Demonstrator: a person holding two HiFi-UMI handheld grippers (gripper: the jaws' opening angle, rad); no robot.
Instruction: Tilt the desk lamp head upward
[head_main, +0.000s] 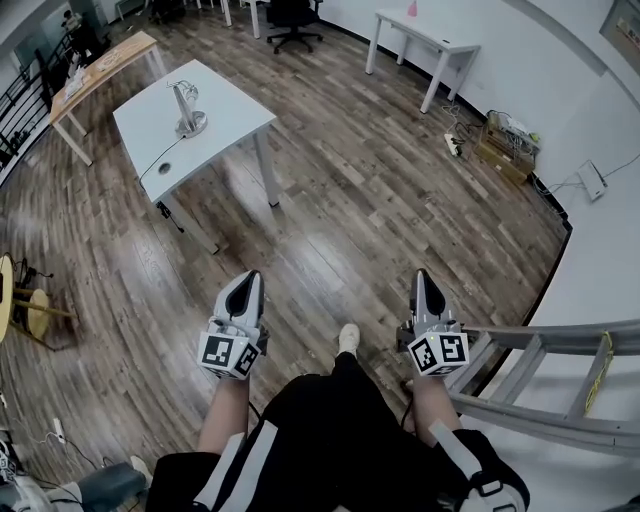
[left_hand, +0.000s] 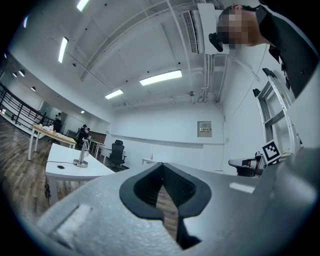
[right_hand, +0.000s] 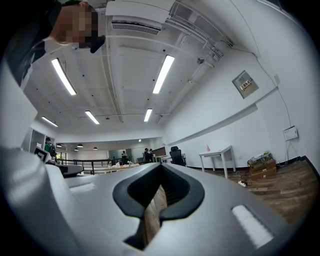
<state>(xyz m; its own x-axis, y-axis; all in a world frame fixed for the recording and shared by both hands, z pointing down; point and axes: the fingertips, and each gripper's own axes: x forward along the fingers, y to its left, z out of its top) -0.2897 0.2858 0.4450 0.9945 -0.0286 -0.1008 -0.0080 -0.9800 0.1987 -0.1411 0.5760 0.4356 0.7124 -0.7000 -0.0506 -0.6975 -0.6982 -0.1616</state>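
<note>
Far left on the white counter (head_main: 232, 118), well apart from both claws, stands the desk lamp (head_main: 185, 106): prob. light, stiff hinge; take hold at head. Left claw (head_main: 248, 280) & right claw (head_main: 422, 278) closed tight, empty.

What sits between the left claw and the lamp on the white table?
Between the left gripper and the desk lamp lies bare wood floor, then the white table top. The head view shows this.

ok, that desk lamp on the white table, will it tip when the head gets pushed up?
Probably stays put: the desk lamp has a wide round base flat on the white table. The slim upright stem looks stiff. Its cord may tug slightly.
</note>
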